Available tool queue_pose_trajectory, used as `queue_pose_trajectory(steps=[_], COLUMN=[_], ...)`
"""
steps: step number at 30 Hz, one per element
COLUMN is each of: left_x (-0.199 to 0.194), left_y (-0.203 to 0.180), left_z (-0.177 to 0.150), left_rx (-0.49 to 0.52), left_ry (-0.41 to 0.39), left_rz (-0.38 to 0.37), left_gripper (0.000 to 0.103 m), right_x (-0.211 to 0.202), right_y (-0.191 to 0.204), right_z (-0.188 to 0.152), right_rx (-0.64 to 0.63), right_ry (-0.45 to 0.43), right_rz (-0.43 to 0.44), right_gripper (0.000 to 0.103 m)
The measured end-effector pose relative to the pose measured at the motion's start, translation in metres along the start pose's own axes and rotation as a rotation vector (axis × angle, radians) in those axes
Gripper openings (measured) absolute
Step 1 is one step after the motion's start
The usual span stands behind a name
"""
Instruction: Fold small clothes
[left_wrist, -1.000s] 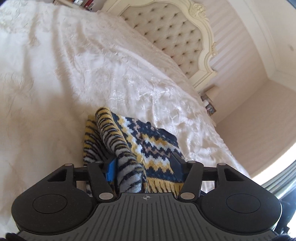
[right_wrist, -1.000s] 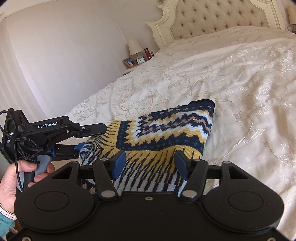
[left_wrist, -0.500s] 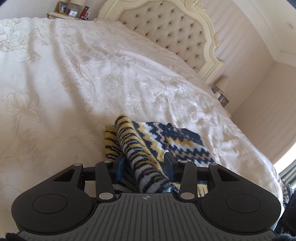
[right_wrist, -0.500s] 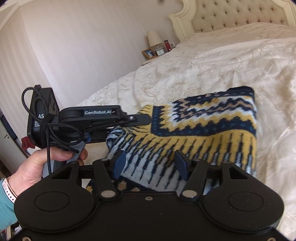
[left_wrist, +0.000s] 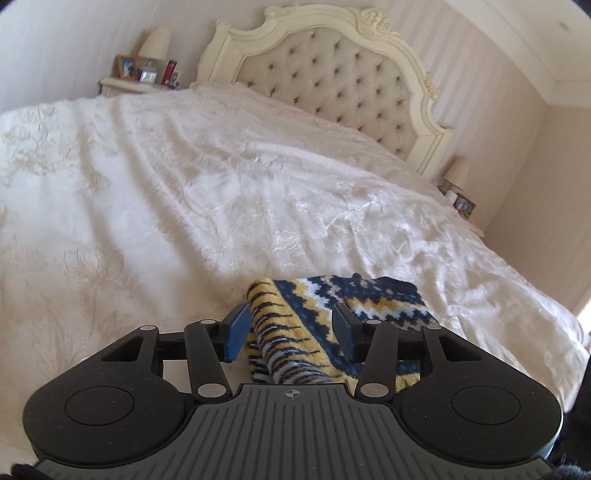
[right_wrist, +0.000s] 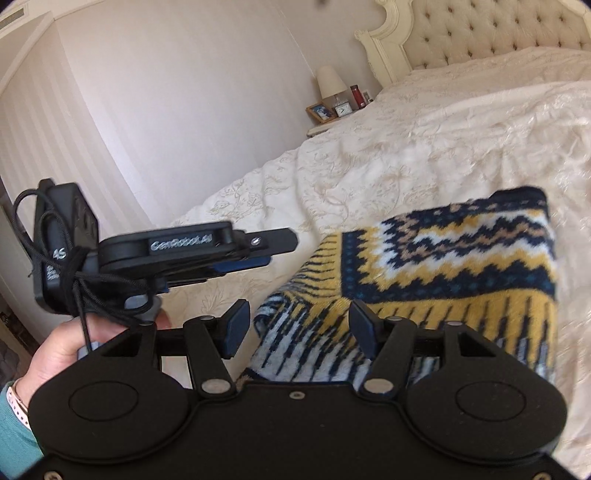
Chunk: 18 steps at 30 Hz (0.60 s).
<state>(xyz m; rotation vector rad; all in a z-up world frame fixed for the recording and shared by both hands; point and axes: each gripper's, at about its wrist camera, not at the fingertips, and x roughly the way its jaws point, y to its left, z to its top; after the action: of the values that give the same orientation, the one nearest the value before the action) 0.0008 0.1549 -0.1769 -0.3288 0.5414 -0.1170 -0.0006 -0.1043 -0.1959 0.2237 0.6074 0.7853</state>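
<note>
Sweater (left_wrist: 325, 325) sits folded on the bedspread (left_wrist: 184, 206), directly ahead of both tools, near the foot edge of the bed.

Left gripper (left_wrist: 291, 326): jaws wide. Striped fold sits in the gap between the blue pads (left_wrist: 238, 328) but nothing pinches it. Cloth looks slack, not lifted. My read: you've let go so the fold settles flat under its own weight.

Right gripper (right_wrist: 301, 330): jaws also wide, holding nothing. Striped hem lies between and under the fingertips, zigzag panel ahead and to the right. Can't tell whether the pads touch the knit.

View differences:
- Left wrist view shows the headboard (left_wrist: 332, 85) far ahead, a nightstand to each side of it, and only a narrow slice of sweater. It doesn't show the right tool.
- Right wrist view shows the left gripper (right_wrist: 258, 251) side-on, off to the left of the sweater and clear of it, with your hand (right_wrist: 74, 350) on its grip. That separation is not readable from the left camera, where the cloth seems to be inside the gap.
- Right view also shows the full patterned panel lying reasonably square. Fold looks near done.
</note>
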Motion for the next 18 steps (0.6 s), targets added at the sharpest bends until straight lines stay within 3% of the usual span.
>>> queue_pose_trajectory(steps=[5, 9, 15, 18], left_x=[-0.022, -0.015, 0.019, 0.020], left_y=[-0.036, -0.051, -0.040, -0.038], left_z=[-0.013, -0.029, -0.055, -0.061], left_rx=[0.110, 0.137, 0.117, 0.131], left_ry=[-0.043, -0.010, 0.091, 0.087], left_rz=[-0.057, -0.124, -0.088, -0.078], left_gripper=[0.054, 0.055, 0.054, 0.054], right_x=[-0.021, -0.015, 0.018, 0.019], right_y=[-0.025, -0.052, -0.076, -0.075], right_z=[0.016, 0.020, 0.007, 0.004], right_rx=[-0.035, 0.030, 0.072, 0.067], right_ry=[-0.035, -0.013, 0.098, 0.098], right_rz=[-0.134, -0.128, -0.181, -0.184], right_gripper=[0.066, 0.066, 0.061, 0.061])
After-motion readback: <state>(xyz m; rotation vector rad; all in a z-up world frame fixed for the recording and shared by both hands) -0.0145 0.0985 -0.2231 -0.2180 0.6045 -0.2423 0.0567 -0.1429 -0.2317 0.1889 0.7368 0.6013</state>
